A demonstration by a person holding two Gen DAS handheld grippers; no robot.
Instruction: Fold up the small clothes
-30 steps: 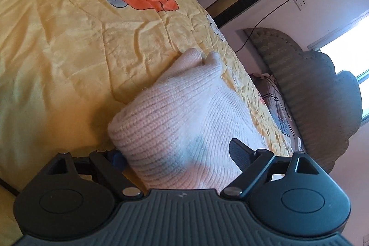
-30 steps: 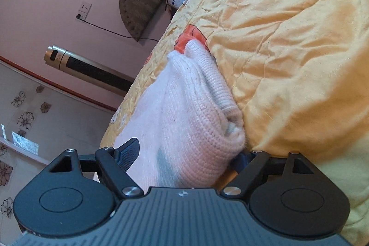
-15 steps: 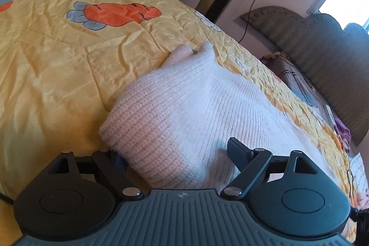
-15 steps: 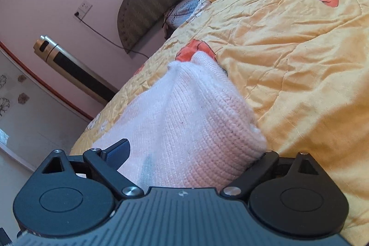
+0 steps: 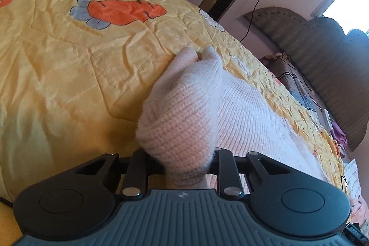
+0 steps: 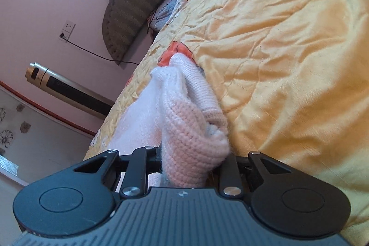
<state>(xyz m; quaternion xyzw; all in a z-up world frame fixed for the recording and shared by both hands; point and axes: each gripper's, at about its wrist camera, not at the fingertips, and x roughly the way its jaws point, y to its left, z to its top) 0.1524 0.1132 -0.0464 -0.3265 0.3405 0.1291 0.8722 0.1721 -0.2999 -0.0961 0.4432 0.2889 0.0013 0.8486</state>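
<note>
One knit garment point(image 5: 230, 107), one quilt point(image 5: 69, 73), one tower fan point(image 6: 69, 89), one headboard point(image 5: 322, 57).

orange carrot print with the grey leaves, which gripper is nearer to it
Left, most likely. The carrot print lies just beyond the pink knit garment that the left gripper pinches. The right gripper grips another bunch, and that print is not identifiable in its view.

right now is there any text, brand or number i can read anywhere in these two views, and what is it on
No text reads clearly in either view.
left gripper: a small pale logo mark on its body, a symbol, no letters.
right gripper: the same kind of mark, no letters.
Small grey tag at the lower right edge of the left view: a few characters, too small and tilted to read.
Tower fan: dark panel near its top, nothing legible.
</note>
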